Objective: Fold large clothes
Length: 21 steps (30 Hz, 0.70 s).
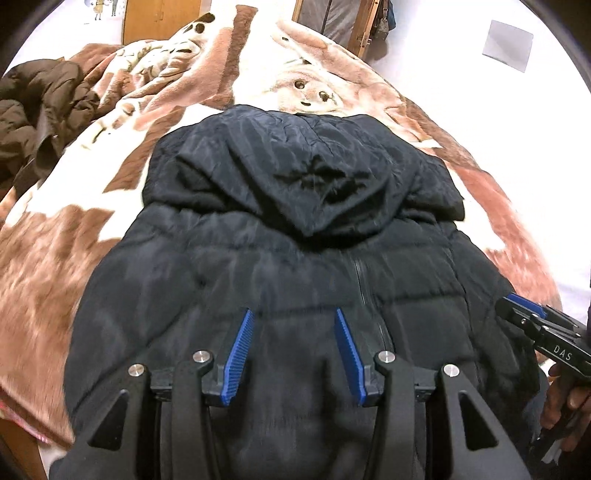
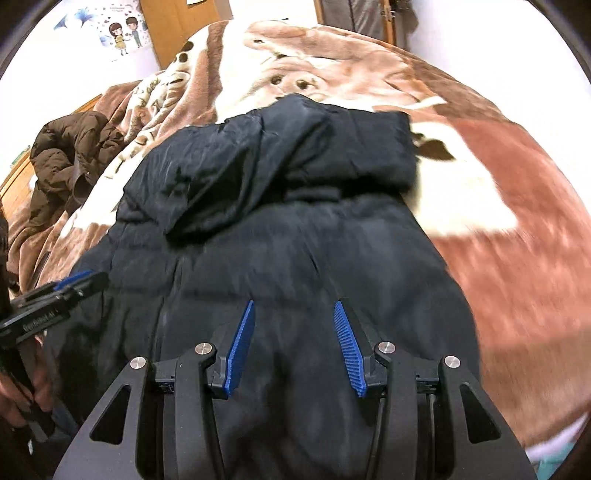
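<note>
A large black padded jacket (image 1: 280,266) lies flat on the bed, its hood (image 1: 306,173) folded down over its upper back, far end away from me. It also fills the middle of the right wrist view (image 2: 280,240). My left gripper (image 1: 293,314) is open and empty, hovering over the jacket's near part. My right gripper (image 2: 294,304) is open and empty, also over the jacket's near part. The right gripper shows at the right edge of the left wrist view (image 1: 532,314); the left gripper shows at the left edge of the right wrist view (image 2: 70,284).
The bed is covered by a brown and cream animal-print blanket (image 1: 66,236). A brown padded coat (image 1: 40,110) lies crumpled at the far left of the bed, also in the right wrist view (image 2: 70,147). Wooden furniture (image 1: 159,18) and white walls stand behind.
</note>
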Motion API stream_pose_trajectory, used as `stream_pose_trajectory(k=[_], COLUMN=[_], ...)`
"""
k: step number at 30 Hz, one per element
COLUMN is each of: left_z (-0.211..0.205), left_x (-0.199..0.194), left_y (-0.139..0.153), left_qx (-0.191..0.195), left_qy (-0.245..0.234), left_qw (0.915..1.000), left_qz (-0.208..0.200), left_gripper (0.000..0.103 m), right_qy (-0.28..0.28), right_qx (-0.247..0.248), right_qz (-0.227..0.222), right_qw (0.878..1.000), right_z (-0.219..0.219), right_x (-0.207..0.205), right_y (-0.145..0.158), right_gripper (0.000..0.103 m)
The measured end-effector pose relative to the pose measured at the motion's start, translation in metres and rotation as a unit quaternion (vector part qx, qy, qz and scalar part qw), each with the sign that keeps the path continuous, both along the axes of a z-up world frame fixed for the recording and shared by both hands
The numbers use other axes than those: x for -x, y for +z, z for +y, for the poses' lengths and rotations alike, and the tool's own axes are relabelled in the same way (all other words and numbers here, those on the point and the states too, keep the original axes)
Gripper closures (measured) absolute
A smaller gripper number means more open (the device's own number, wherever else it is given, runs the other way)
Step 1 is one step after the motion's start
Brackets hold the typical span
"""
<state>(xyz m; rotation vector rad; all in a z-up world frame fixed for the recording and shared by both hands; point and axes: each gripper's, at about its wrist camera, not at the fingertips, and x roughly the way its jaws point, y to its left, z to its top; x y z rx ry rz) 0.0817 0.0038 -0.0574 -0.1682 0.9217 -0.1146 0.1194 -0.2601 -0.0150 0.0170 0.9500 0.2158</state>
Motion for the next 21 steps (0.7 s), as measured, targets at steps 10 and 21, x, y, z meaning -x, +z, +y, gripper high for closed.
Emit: stream_pose_trajectory(k=[10,21], left_z=[0.014,0.075], left_x=[0.061,0.070], left_y=[0.015,0.012], left_qx=[-0.025,-0.045], left_qy=[0.000,0.072], left_qw=[0.9995,0.9963], left_qz=[-0.020,-0.019], left_gripper=[0.047,0.046], right_qy=[-0.028,-0.082], right_qx=[-0.007,-0.024], right_qz=[-0.015,-0.003], right_qw=[0.999,0.996], right_z=[-0.035,-0.071], right_x=[0.057,0.063], right_y=[0.011,0.001], right_gripper=[0.054,0.050])
